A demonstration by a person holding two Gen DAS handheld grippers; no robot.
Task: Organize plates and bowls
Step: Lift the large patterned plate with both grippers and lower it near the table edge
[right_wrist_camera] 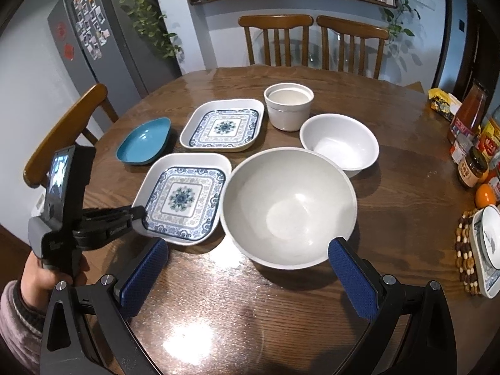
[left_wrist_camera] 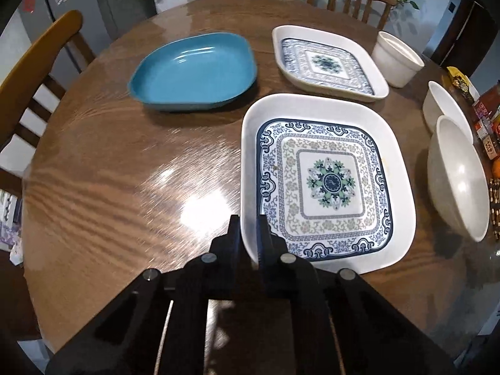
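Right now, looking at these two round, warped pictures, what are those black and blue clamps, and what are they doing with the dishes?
No robot: a person holds a two-finger clamp in each hand, each carrying a wide-angle camera looking along its fingers. The left gripper, seen from its own camera and from the side in the right camera's picture, is shut on the rim of the near patterned square plate. The right gripper stands open and empty before the large grey bowl. Also on the wooden table: a second patterned plate, a blue dish, a white bowl, and a white pot.
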